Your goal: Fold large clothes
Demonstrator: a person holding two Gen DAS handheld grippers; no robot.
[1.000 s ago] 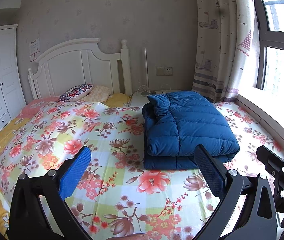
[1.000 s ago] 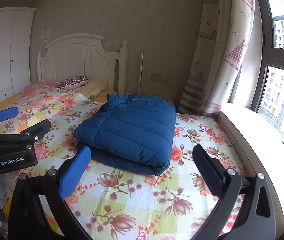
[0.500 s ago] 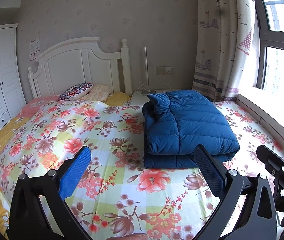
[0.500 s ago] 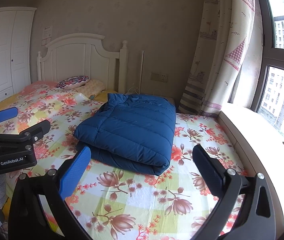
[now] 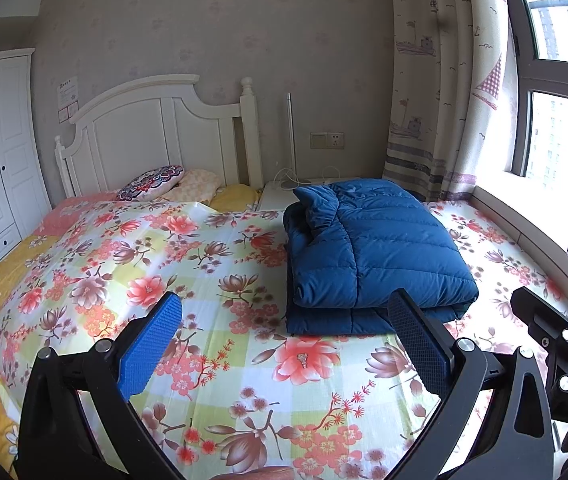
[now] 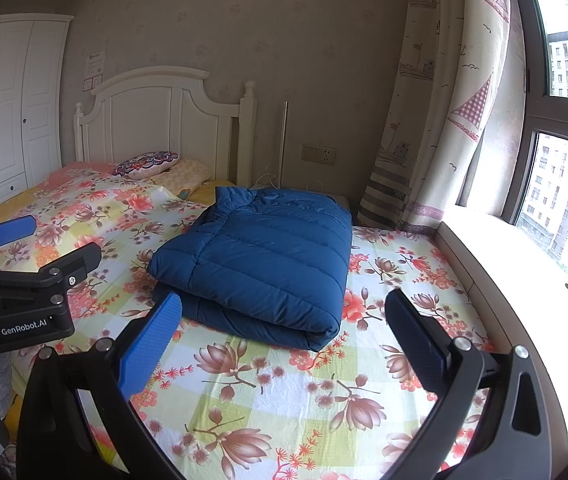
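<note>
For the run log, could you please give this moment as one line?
blue down jacket: folded on floral bedsheet | left gripper: open, empty | right gripper: open, empty, apart from jacket

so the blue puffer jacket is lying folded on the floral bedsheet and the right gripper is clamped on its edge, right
Not quite. The blue puffer jacket does lie folded on the floral bedsheet, but the right gripper is not clamped on it. The right wrist view shows its jaws wide open, short of the jacket's near edge, holding nothing. The left gripper is open too.
</note>
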